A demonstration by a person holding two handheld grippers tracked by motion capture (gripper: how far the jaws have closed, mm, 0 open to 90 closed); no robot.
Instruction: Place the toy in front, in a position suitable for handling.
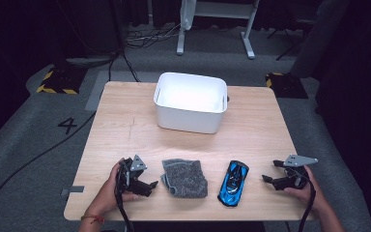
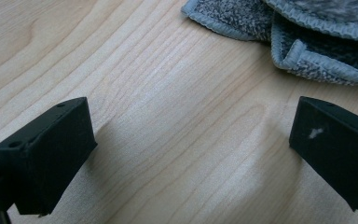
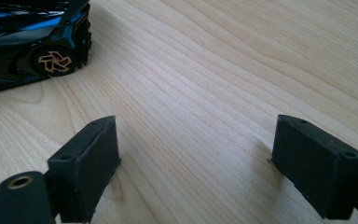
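Wooden table [image 1: 125, 125] standing on grey carpet, dark room behind.
One grey cloth [image 1: 184, 178] and one blue toy car [image 1: 233, 182] are lying between left gripper [image 1: 150, 185] and right gripper [image 1: 269, 172], both spread and gripping nothing; one white bin [image 1: 190, 102] is sitting beyond.

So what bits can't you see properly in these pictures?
- Inside of the white bin, high view: glare washes it out.
- Toy car, right gripper view: mostly cut off by the edge.
- Grey cloth, left gripper view: cut off by the edges; folds hide its underside.

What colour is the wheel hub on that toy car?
Gold-orange spokes on a black wheel; the toy car itself is blue and black. Right gripper view shows it best.
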